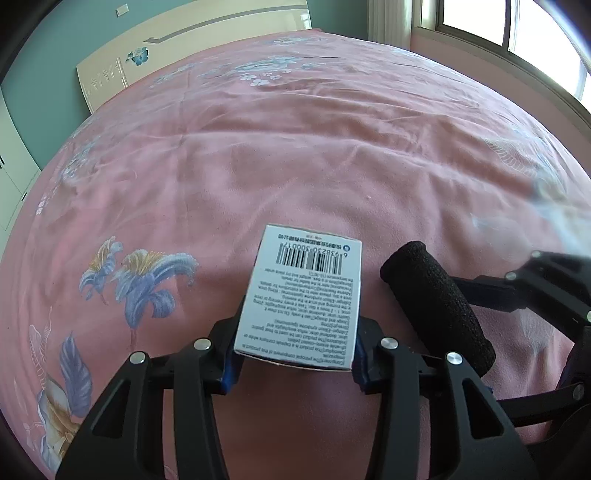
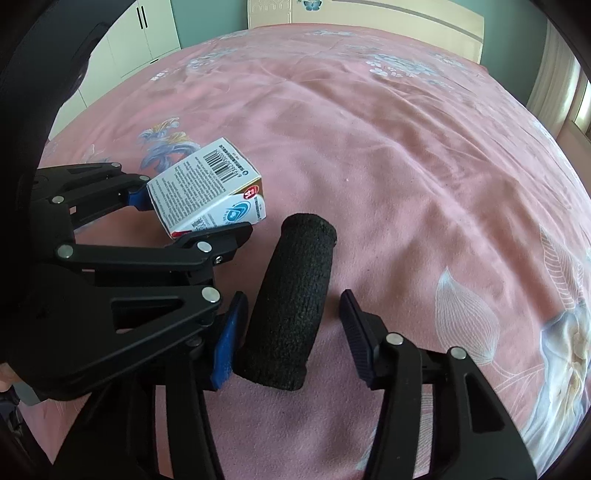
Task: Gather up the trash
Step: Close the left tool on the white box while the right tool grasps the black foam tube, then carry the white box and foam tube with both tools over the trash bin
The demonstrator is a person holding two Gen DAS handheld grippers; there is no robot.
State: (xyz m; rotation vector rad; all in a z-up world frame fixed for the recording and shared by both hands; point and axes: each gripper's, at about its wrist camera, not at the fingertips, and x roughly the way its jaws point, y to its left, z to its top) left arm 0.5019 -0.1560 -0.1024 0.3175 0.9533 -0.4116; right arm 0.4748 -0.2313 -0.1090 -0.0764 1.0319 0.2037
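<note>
My left gripper (image 1: pixel 293 365) is shut on a white medicine box (image 1: pixel 303 295) with a barcode and small print, held just above the pink bedspread. The box also shows in the right wrist view (image 2: pixel 207 188), with the left gripper (image 2: pixel 192 218) around it. A black foam cylinder (image 2: pixel 291 306) lies on the bed between the fingers of my right gripper (image 2: pixel 291 325), which is open. The left finger's blue pad touches the cylinder; the right finger stands apart from it. The cylinder also shows in the left wrist view (image 1: pixel 436 302), to the right of the box.
The pink floral bedspread (image 1: pixel 295 147) fills both views. A cream headboard (image 1: pixel 192 48) stands at the far end against a teal wall. White wardrobe doors (image 2: pixel 136 33) are to the left, a window (image 1: pixel 517 26) to the right.
</note>
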